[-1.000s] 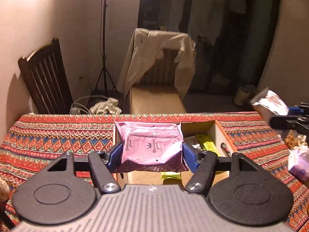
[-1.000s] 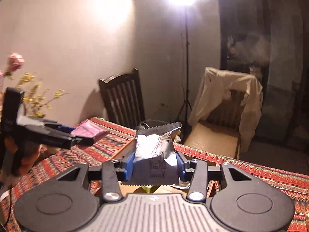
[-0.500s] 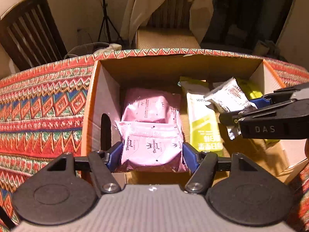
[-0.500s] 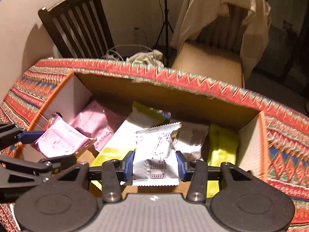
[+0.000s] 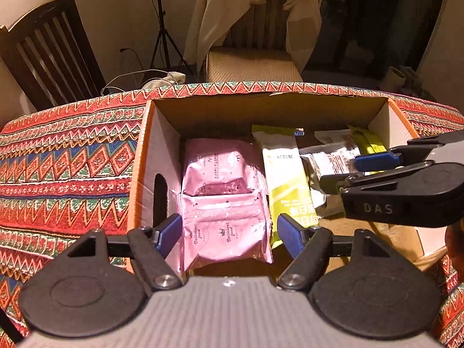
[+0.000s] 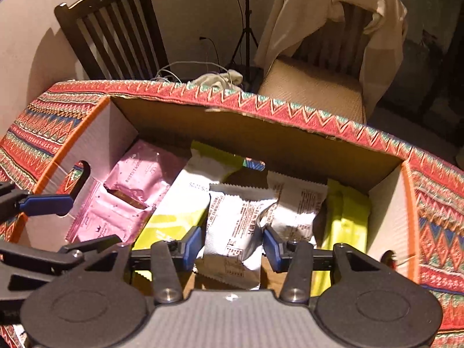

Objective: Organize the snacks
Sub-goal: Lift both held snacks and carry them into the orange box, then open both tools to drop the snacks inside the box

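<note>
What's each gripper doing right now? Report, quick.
Left gripper: open, fingers clear of the pink snack packet in the cardboard box.
Right gripper: open around the white snack packet.

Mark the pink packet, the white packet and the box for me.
pink packet (image 5: pixel 226 232), left wrist view, printed front face.
white packet (image 6: pixel 235 229), right wrist view, middle of wrapper.
box (image 5: pixel 156 150), left wrist view, left inner wall.

Open cardboard box (image 5: pixel 156 150), orange-edged, white inside, oval handle hole in left wall. Inside at left: two pink packets, near one (image 5: pixel 223 232) overlapping far one (image 5: pixel 214 165), lying flat. Beside them a long white-and-lime bar (image 5: pixel 285 179), lengthwise. Right of that, white printed packets (image 6: pixel 235 226), near one tilted up. Far right, yellow-green wrapper (image 6: pixel 345 217) against the wall.
</note>
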